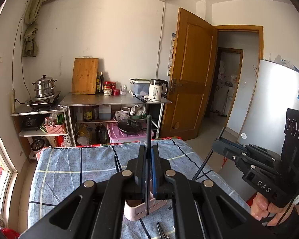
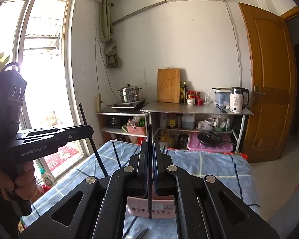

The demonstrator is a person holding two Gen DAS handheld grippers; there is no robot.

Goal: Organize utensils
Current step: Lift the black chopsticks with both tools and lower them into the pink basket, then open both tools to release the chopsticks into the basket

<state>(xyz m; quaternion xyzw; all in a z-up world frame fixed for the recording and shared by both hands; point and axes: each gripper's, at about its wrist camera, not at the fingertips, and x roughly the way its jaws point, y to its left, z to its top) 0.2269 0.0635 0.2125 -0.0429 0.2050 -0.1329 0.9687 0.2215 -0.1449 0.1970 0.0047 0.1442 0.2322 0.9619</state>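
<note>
Left wrist view: left gripper (image 1: 149, 149) clamped on black chopstick (image 1: 148, 131), stick upright, lower tip hanging over pink utensil holder (image 1: 133, 211). Holder sits on blue checked cloth (image 1: 69, 167), near side of bed, well clear of far edge. Right gripper (image 1: 216, 145) right of holder, past cloth's right edge, pinching second black chopstick (image 1: 204, 164), tilted. Metal utensils (image 1: 161, 231) lie just in front of holder.

Right wrist view: right gripper (image 2: 150, 149) closed on upright chopstick (image 2: 149, 171) above holder (image 2: 137, 207). Left gripper (image 2: 87, 129) left of holder, gripping tilted chopstick (image 2: 93, 145). Cloth (image 2: 219, 165) open right of holder.
</note>
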